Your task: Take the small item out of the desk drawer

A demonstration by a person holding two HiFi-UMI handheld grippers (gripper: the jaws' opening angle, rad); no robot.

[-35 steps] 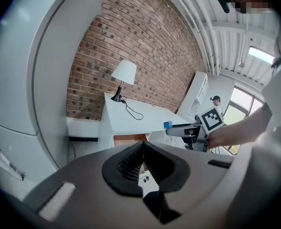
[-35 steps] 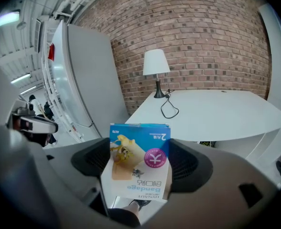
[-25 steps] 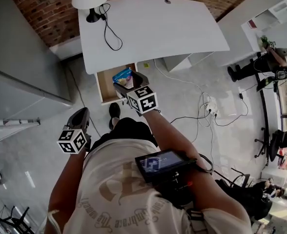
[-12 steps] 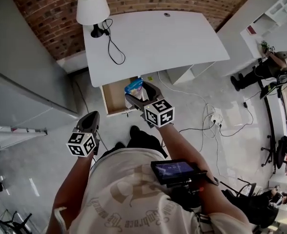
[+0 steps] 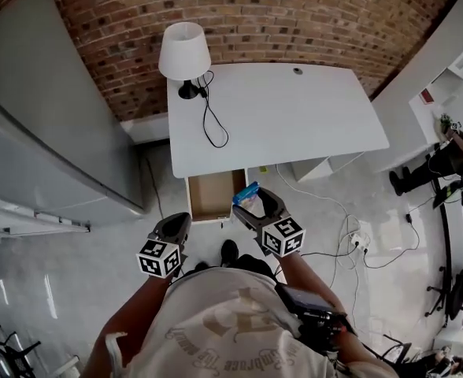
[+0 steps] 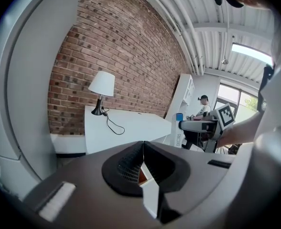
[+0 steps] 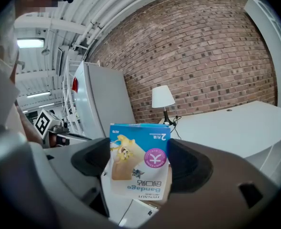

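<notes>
Most of the task is judged done: the bandage box (image 7: 140,159) is clamped between the jaws of the right claw (image 5: 250,201), which are closed onto its sides. It is held clear of the open drawer (image 5: 210,197), just to its right, below the near edge of the white counter (image 5: 294,116). The left claw (image 6: 141,162) is seen with its jaws together and nothing between them, low at the near left. Only setting the box down, and perhaps closing the drawer, is thought to be left

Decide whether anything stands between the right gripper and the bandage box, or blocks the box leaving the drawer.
Nothing visible does: the right gripper is shut on the bandage box, which is held up clear of the open drawer.
</notes>
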